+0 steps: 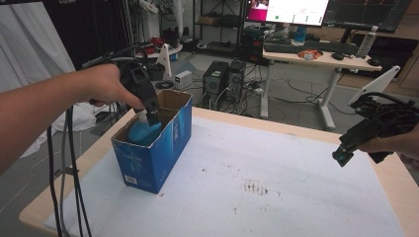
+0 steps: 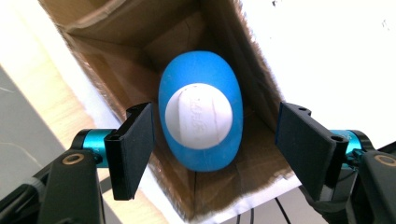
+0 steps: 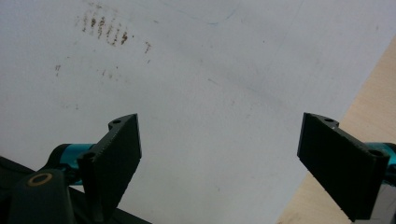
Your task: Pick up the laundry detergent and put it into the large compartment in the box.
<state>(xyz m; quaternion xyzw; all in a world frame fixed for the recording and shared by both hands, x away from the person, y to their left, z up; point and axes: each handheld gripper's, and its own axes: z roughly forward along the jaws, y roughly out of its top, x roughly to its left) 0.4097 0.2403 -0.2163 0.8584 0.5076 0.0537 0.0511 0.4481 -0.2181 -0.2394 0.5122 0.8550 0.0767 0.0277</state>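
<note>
Overhead, one blue box, one blue bottle inside, left tool spread above it, right tool spread, holding nothing

A blue cardboard box stands open on the left part of a white sheet that covers a wooden table. Inside the box sits a blue bottle with a white cap. The left gripper points down into the box mouth, right at the cap, held by a hand whose forearm comes in from the left edge. Black cables hang from it past the table edge. The right gripper hovers above the sheet's right side, well apart from the box.
</note>
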